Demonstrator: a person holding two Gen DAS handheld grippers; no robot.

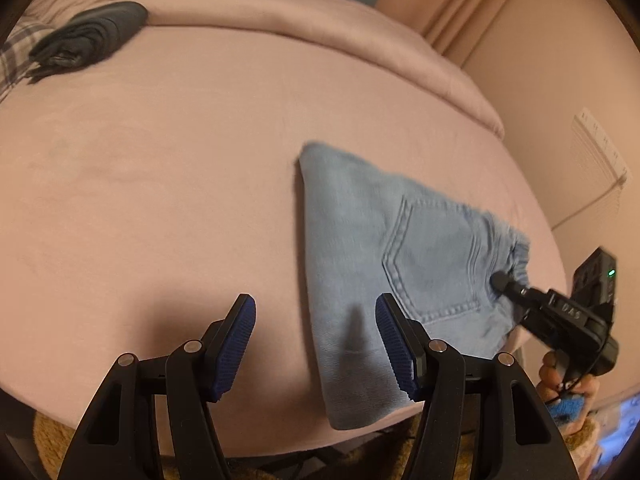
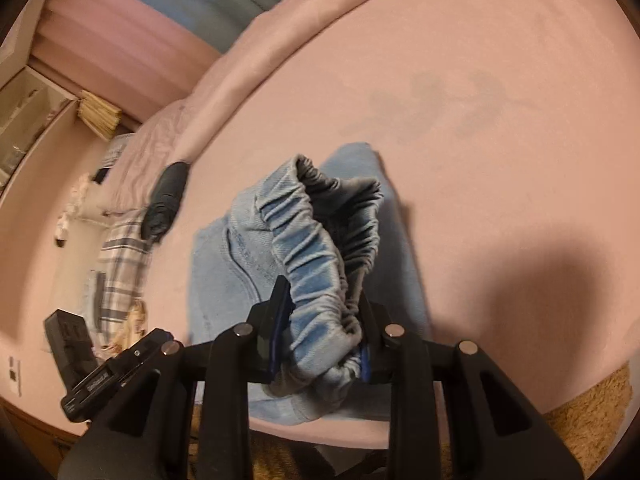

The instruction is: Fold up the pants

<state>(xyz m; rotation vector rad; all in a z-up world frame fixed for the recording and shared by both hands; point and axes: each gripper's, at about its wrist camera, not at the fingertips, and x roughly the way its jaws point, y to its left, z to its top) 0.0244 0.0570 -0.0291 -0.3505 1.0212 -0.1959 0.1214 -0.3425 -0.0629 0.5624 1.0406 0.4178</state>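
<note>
Light blue jeans (image 1: 360, 220) lie folded on the pink bed (image 1: 160, 160), back pocket up, near the bed's front edge. My left gripper (image 1: 316, 308) hovers open over the jeans' near left edge, with nothing between its blue pads. From the right, my right gripper (image 1: 504, 280) has the elastic waistband. In the right wrist view that gripper (image 2: 322, 296) is shut on the bunched waistband (image 2: 320, 248), which is lifted off the rest of the jeans (image 2: 220, 272). A person's hand (image 1: 560, 376) holds the right gripper's handle.
A dark folded garment (image 1: 92, 32) lies at the bed's far left beside a plaid cloth (image 1: 12, 60). A folded pink blanket (image 1: 320, 28) runs along the far side. A brown shaggy rug (image 2: 592, 400) lies below the bed's front edge.
</note>
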